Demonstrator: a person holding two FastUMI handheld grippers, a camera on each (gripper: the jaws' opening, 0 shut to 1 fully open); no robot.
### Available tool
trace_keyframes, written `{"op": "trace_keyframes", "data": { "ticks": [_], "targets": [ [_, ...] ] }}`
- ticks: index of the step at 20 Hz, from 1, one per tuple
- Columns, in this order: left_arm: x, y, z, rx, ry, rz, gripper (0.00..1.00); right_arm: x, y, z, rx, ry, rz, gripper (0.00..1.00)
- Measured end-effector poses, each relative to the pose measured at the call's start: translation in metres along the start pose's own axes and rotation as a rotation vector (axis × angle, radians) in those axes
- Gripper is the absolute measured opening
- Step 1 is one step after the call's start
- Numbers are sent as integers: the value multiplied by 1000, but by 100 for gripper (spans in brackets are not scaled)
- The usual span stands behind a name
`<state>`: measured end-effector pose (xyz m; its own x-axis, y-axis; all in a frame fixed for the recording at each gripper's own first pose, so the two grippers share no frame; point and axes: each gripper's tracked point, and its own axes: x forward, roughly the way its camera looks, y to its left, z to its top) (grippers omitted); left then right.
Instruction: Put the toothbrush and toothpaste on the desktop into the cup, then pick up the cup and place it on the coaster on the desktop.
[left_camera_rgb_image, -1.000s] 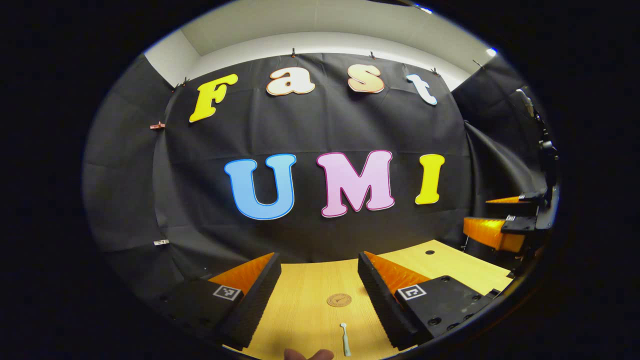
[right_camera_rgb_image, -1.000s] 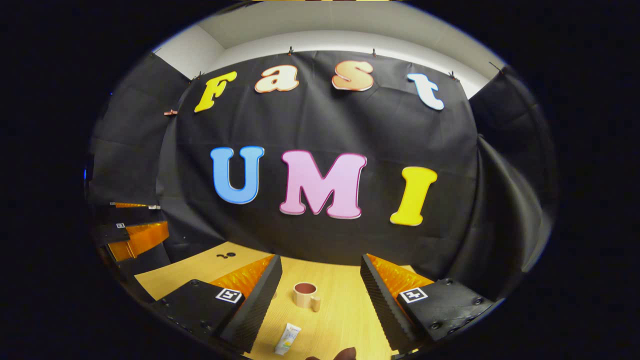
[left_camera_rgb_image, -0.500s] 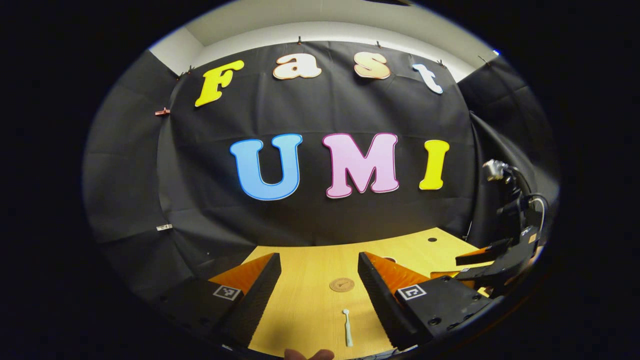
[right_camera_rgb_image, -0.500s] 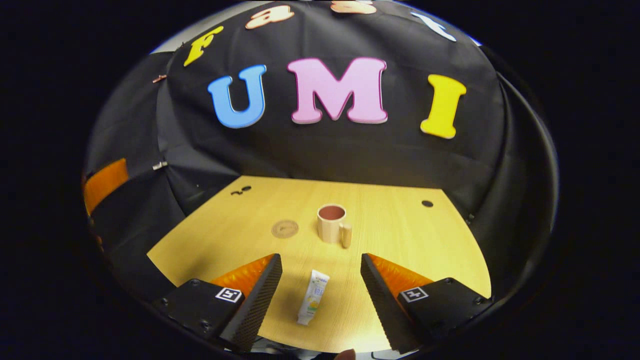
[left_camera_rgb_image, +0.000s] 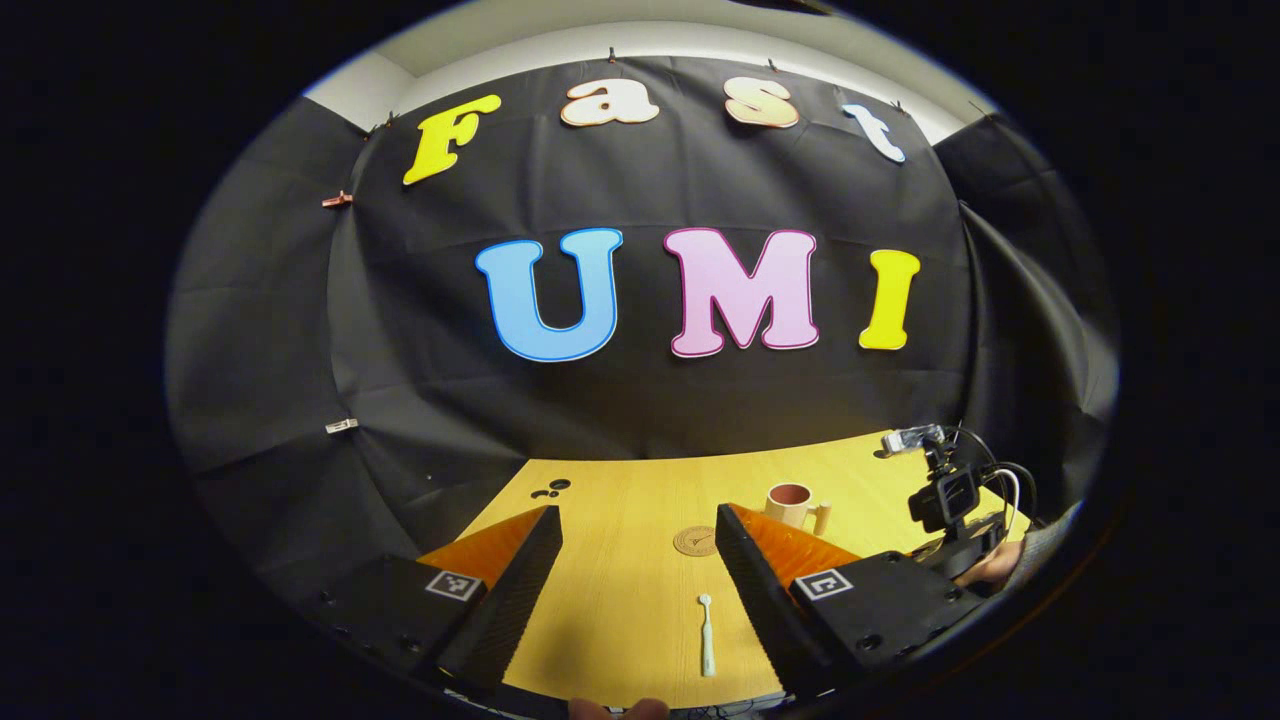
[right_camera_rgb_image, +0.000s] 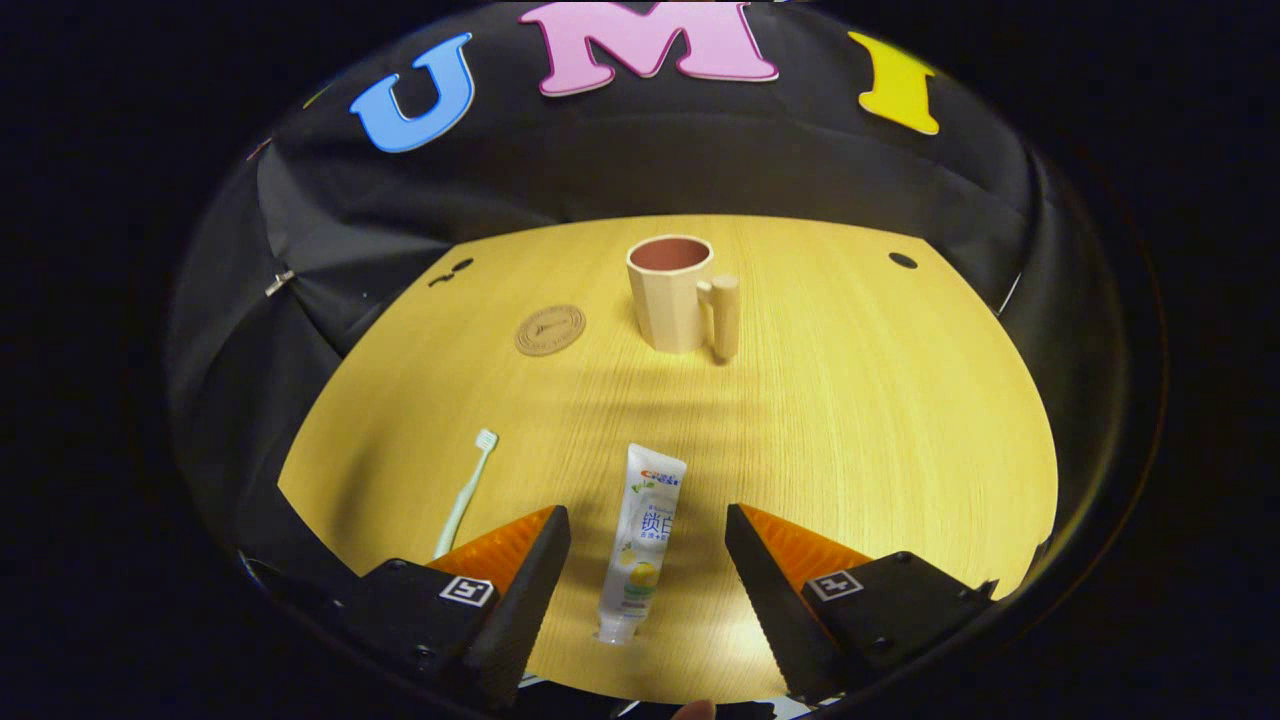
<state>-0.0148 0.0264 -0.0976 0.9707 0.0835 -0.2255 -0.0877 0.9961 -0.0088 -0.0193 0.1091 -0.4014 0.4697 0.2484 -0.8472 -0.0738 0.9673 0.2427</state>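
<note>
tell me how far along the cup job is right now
Nothing is done yet: the cup stands empty beside the coaster, not on it. The toothbrush and toothpaste lie flat on the desktop. In hand: the right gripper is open with the toothpaste between its fingers, ungripped; the left gripper is open above the toothbrush. Both pickups, loading and the cup move remain.

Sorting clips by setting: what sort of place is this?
Likely a staged recording booth, not a bathroom: black cloth wall behind a bare light wooden desktop, with only a beige cup, white toothpaste tube, pale toothbrush.
</note>
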Motion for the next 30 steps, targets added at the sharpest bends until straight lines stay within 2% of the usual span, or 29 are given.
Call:
{"op": "trace_keyframes", "data": {
  "ticks": [5,9,13,14,15,16,17,18,21,22,26,30],
  "targets": [
    [2,4,-12,-8,24,19,98,35,-5,-17,10,119,-11,94],
    [4,8,-21,-21,46,29,98,48,-7,-27,14,191,-20,83],
    [10,8,-29,-34,66,34,98,52,1,-31,73,237,4,61],
    [11,7,-32,-35,71,33,98,53,1,-30,89,244,5,53],
    [12,6,-35,-33,75,31,98,53,3,-33,106,265,19,55],
    [14,5,-36,-29,81,28,98,52,5,-33,119,282,34,41],
    [16,2,-38,-22,87,26,98,52,6,-37,124,307,45,42],
    [18,1,-43,-16,95,25,98,52,7,-35,127,303,51,22],
    [25,-5,-49,-12,112,14,98,52,7,-34,120,279,62,20],
    [28,-8,-51,-13,118,10,98,51,7,-34,123,265,75,16],
    [42,-25,-69,-6,170,-14,98,39,8,-27,172,210,126,16],
    [61,-48,-102,18,255,-57,98,15,-1,-5,206,105,191,16]
  ]
}}
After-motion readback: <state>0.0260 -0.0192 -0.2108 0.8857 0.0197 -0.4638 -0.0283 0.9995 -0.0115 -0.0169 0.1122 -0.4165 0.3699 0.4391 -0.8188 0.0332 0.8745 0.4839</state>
